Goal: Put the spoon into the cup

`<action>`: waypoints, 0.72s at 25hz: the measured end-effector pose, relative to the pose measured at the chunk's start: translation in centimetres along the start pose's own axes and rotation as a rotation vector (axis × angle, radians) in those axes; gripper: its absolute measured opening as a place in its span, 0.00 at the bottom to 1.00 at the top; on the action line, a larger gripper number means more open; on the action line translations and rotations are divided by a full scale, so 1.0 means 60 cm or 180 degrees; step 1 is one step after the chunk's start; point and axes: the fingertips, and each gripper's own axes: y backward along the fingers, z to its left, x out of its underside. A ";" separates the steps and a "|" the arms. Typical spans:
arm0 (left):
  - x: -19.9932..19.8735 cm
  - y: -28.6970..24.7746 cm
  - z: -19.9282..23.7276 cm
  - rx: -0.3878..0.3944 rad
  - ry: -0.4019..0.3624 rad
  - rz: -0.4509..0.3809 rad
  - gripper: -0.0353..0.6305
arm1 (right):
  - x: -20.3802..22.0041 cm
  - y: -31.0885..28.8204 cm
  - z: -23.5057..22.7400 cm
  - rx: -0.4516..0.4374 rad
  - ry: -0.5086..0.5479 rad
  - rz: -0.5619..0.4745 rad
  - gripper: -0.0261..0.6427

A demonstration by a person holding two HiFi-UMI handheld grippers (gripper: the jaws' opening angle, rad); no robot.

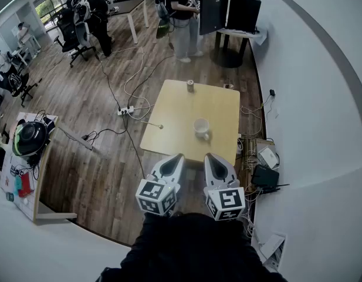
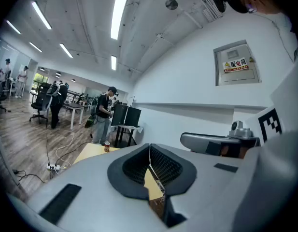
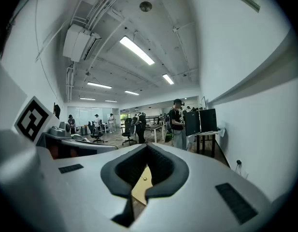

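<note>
A white cup (image 1: 202,128) stands on the square yellow table (image 1: 216,104), toward its near right side. The spoon (image 1: 152,124) lies at the table's left edge, its bowl end toward the middle. Both grippers hover side by side just short of the table's near edge, well back from cup and spoon. My left gripper (image 1: 180,156) is shut with nothing in it; in the left gripper view its pads (image 2: 149,151) meet. My right gripper (image 1: 207,155) is also shut and empty, its fingertips (image 3: 148,148) touching. Each gripper shows in the other's view.
A small can (image 1: 190,86) stands at the table's far edge. Cables and a power strip (image 1: 126,110) lie on the wood floor to the left. Boxes and devices (image 1: 264,166) sit by the white wall on the right. People stand among desks farther back.
</note>
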 end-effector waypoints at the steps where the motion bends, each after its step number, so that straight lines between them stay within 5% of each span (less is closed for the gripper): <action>1: 0.004 -0.001 0.001 0.0022 -0.0009 0.0003 0.11 | 0.001 -0.001 0.002 -0.0008 0.0015 0.0008 0.07; 18: 0.035 0.020 0.034 0.0072 0.0013 0.0129 0.11 | 0.037 -0.010 0.040 -0.0035 0.0025 0.0259 0.07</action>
